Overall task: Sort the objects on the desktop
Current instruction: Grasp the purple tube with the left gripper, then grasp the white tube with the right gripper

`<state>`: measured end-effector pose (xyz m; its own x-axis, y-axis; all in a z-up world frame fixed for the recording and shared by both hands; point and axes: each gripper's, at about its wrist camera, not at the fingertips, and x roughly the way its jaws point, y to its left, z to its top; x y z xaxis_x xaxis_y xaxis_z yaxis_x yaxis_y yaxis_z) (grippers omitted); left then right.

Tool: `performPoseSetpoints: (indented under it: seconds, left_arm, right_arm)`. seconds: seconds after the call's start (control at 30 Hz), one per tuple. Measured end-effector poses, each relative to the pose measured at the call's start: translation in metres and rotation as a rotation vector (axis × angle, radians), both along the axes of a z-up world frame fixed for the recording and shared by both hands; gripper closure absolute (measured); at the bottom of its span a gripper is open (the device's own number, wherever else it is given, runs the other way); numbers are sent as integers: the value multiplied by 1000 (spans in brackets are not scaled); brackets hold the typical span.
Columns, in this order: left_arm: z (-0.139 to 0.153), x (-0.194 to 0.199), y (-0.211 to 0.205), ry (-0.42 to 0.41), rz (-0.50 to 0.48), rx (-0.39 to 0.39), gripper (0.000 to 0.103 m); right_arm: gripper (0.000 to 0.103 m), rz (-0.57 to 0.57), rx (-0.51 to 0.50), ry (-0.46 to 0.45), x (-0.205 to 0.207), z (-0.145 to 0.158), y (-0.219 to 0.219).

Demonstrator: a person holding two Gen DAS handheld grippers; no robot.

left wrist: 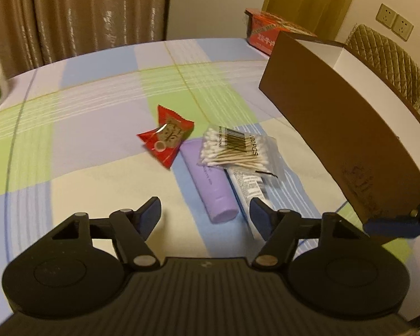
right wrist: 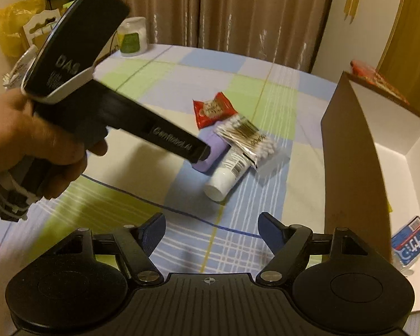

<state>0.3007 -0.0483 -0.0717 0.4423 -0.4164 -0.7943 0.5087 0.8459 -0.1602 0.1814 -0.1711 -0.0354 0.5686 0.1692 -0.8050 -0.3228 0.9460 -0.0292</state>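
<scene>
The left gripper hangs above a checked tablecloth with its blue-padded jaws apart and nothing between them; seen from the right wrist, a person's hand grips its black handle. Just ahead of its fingertips lies a lilac tube, cap end toward the camera, and beside that, touching it, a white tube printed with small text. A clear bag of cotton swabs rests across the far ends of both tubes. A red snack packet lies just to the left of the bag, its corner near the lilac tube's far end.

The right gripper is likewise released, jaws spread over bare cloth, holding nothing; the white tube's cap points toward it, a short way ahead. To the right of the cluster stands a brown cardboard box with a white interior, open at the top. Inside it, near the right edge of the right wrist view, lies a blue-and-white packet. Beyond the box sits a red carton. A white pouch with a green label stands at the table's far edge, before brown curtains.
</scene>
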Motion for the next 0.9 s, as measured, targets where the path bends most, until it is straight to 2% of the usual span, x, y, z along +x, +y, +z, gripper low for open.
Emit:
performPoseSetpoints:
  seconds: [0.33, 0.5, 0.73, 0.77, 0.8, 0.9]
  left_arm:
    - [-29, 26, -27, 27, -30, 27, 68]
    - [-33, 27, -27, 20, -43, 45, 76]
    - [-12, 12, 12, -2, -12, 53, 78]
    - [-8, 9, 19, -3, -3, 53, 78]
    - [-5, 6, 26, -5, 7, 53, 78]
    - [1, -6, 44, -7, 29, 47, 78]
  right_arm:
    - [27, -26, 10, 13, 14, -14, -7]
    - [27, -46, 15, 19, 25, -22, -7]
    - [27, -143, 99, 35, 51, -33, -11]
    - [38, -164, 115, 38, 55, -34, -11]
    - [41, -177, 128, 43, 59, -35, -11]
    - [42, -227, 154, 54, 70, -41, -9]
